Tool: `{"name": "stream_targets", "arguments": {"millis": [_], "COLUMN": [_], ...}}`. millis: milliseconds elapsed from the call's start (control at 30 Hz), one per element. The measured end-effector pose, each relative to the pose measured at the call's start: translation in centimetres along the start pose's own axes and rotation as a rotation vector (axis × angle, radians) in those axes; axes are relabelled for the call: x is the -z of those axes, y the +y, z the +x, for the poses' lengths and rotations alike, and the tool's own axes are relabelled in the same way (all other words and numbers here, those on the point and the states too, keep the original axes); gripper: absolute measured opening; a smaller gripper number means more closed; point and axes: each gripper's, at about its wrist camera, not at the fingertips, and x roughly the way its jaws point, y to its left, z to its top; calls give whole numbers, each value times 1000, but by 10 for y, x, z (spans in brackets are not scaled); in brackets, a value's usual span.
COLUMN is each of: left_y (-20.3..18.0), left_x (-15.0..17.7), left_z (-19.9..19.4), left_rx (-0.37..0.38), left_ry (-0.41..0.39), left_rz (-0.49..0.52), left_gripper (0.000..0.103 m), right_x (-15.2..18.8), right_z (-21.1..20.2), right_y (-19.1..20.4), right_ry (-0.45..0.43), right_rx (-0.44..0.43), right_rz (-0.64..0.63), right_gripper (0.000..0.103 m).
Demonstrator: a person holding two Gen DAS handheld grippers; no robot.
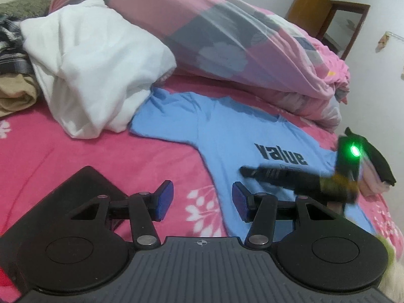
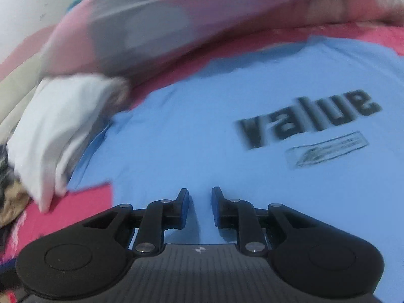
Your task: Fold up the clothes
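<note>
Left wrist: L gripper [image 1: 202,202] spread, empty; R gripper [image 2: 200,208] apart, probably touching tee [image 2: 202,126].

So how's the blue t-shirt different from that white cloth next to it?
The blue t-shirt lies spread flat on the pink bedspread; the white cloth sits bunched in a heap. The t-shirt carries black lettering; the white cloth looks plain. Both rest on the bedspread, and neither is gripped.
</note>
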Motion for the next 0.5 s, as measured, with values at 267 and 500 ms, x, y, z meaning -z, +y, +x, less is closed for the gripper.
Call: {"name": "stream_targets", "arguments": {"millis": [267, 500], "left_y": [6, -10], "left_x": [-1, 15], "left_z": [-3, -5], "left_rx": [-13, -7], "left_ry": [18, 57], "left_rz": [0, 35], "left_gripper": [52, 52], "right_x": [62, 94], "right_z": [-70, -97], "right_y": [44, 8], "right_ry": [55, 17], "right_rx": [-343, -148], "right_rz": [-207, -218], "right_gripper": [32, 30]}}
